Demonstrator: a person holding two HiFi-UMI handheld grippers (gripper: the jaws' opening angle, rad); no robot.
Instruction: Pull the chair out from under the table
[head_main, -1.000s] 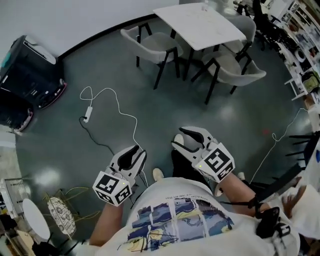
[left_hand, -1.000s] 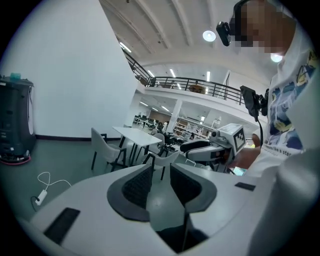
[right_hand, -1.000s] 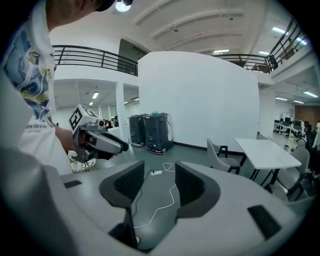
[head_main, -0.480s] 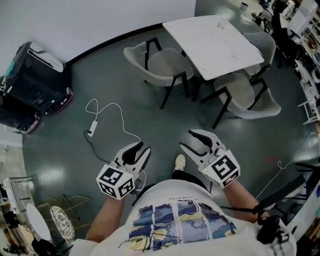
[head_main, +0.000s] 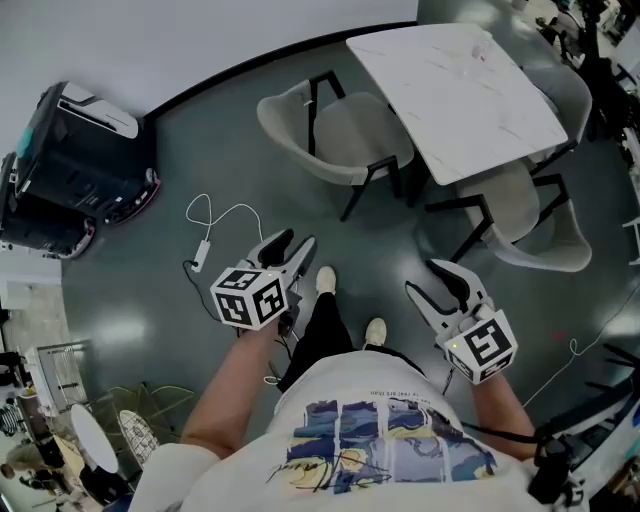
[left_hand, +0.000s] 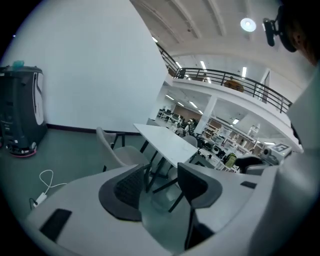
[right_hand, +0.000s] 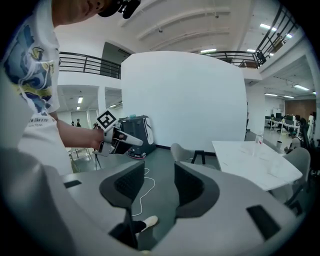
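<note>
My left hand-held gripper (head_main: 292, 245) has just been opening; it and the right hand-held gripper (head_main: 447, 280) are spread, empty. Heading for the chair (head_main: 345, 135), I could catch the cable (head_main: 225, 212) underfoot.

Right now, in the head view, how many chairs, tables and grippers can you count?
Chairs: 3 (left chair, near chair, far chair)
Tables: 1 (white table)
Grippers: 2 (left gripper, its jaws have just been opening with nothing between them; right gripper)
Total: 6
</note>
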